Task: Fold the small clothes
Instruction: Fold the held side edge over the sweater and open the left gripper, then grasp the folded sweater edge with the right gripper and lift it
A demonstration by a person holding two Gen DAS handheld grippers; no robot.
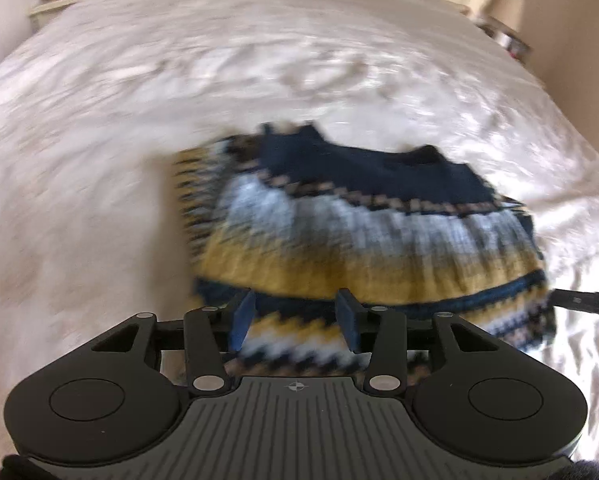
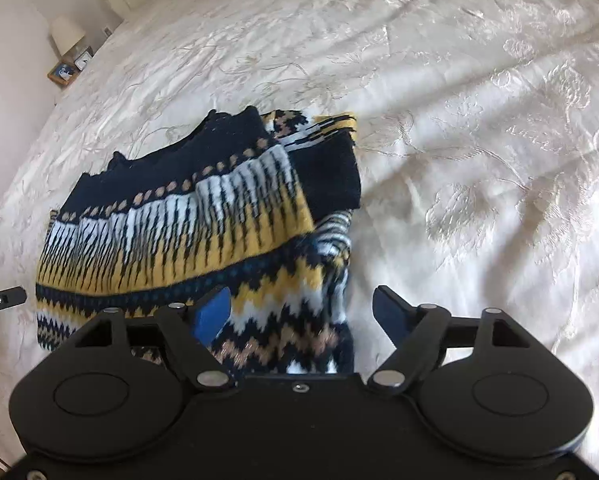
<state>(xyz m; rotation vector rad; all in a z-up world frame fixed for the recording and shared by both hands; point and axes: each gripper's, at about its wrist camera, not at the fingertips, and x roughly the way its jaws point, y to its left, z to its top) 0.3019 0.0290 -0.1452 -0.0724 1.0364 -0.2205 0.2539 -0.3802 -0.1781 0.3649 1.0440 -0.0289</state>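
A wide bed (image 2: 479, 128) covered in a cream embroidered bedspread fills nearly everything I see, its stitched flower pattern creased and catching the light. On it lies the patterned knit sweater (image 2: 203, 216), navy at the top, then bands of white, mustard yellow and navy zigzag; its sleeve on my right side is folded in over the body, and the hem end sits nearest to me. In my left view the same sweater (image 1: 363, 232) is smeared by motion blur, so I cannot make out its finer folds there. My right gripper (image 2: 301, 312) hovers over the sweater's near right corner with its jaws spread wide: one blue pad over the zigzag band, the other out over bare bedspread, nothing between them. My left gripper (image 1: 295, 320) hangs over the sweater's near edge, jaws parted with the knit showing between the pads (image 1: 243, 320), not pinched as far as I can tell. Far off beside the bed stand a small lamp (image 2: 67, 34) and a framed picture (image 2: 62, 72).
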